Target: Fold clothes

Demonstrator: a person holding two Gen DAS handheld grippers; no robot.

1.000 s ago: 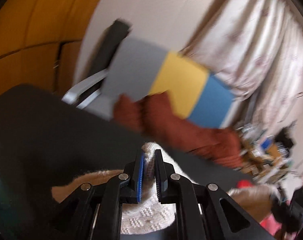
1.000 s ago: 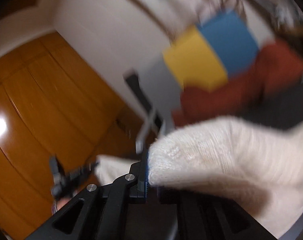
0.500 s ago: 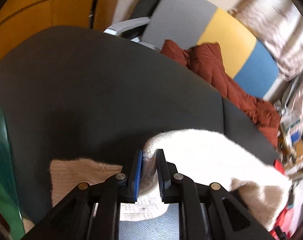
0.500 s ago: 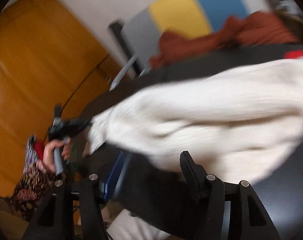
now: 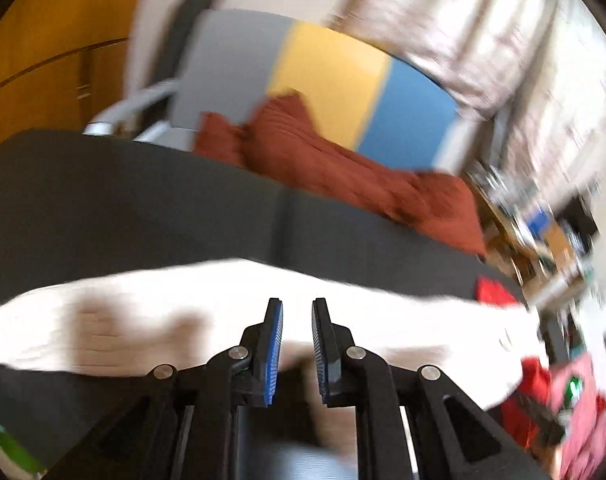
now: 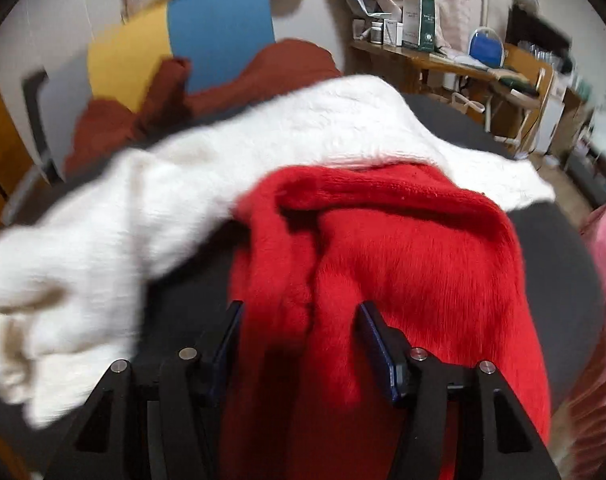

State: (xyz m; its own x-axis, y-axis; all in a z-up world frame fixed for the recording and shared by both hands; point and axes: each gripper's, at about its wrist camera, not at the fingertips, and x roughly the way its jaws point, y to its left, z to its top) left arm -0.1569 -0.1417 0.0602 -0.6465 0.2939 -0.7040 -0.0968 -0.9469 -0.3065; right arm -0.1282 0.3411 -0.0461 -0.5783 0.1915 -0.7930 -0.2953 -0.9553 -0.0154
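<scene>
Loosely, red sweater (image 6: 383, 264) lies between parted right fingers (image 6: 377, 344).

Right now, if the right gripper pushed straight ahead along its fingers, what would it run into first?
Most likely the red sweater. The right gripper is open, and the red knit already fills the gap between its fingers. The white sweater lies further back and to the left, though depth is hard to judge here.

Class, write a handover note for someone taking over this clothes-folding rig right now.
Left gripper: jaws open, empty, over the cream knitted sweater.
Right gripper: jaws open, straddling the fuzzy red garment, not closed on it.
Sweater lies loosely across the dark grey table; the red garment is bunched beside it.
Done: neither looks neatly folded.
Left: fold both.
</scene>
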